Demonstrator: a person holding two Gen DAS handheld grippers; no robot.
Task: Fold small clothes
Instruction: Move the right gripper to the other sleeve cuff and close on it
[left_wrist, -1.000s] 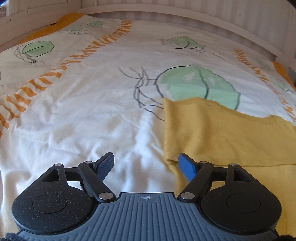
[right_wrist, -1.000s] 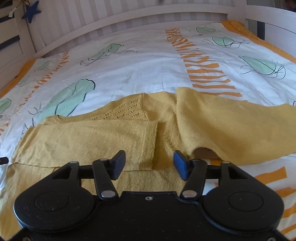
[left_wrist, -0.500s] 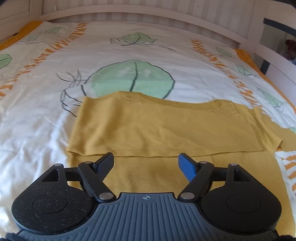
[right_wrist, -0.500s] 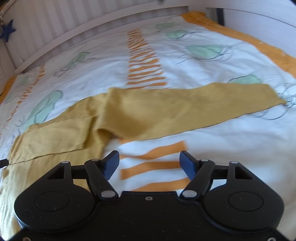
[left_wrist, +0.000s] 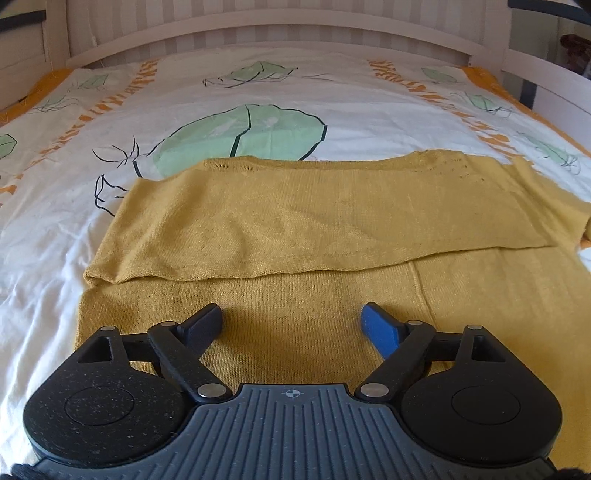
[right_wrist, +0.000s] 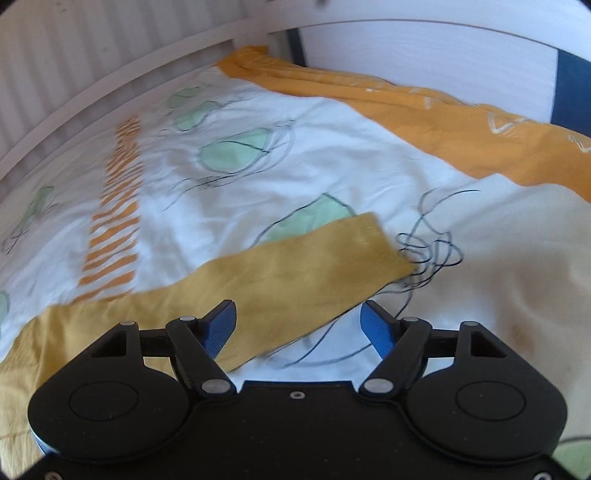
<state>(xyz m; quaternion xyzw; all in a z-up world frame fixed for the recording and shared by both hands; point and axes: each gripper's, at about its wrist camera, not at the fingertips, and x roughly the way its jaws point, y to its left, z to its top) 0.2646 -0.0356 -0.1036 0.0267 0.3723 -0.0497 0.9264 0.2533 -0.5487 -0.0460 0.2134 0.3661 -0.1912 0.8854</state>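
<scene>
A mustard-yellow knit sweater lies flat on the bed, with one sleeve folded across its body. My left gripper is open and empty, just above the sweater's lower part. In the right wrist view the other sleeve stretches out to the right across the duvet, its cuff lying flat. My right gripper is open and empty, hovering over the sleeve's near edge.
The white duvet has green leaf prints and orange stripes. A white slatted headboard runs along the far side. An orange duvet border and a white bed rail lie to the right.
Both grippers have swung to the right. The left view now centres on the sweater body. The right view has moved along the outstretched sleeve to its cuff. Both jaws stayed open.
</scene>
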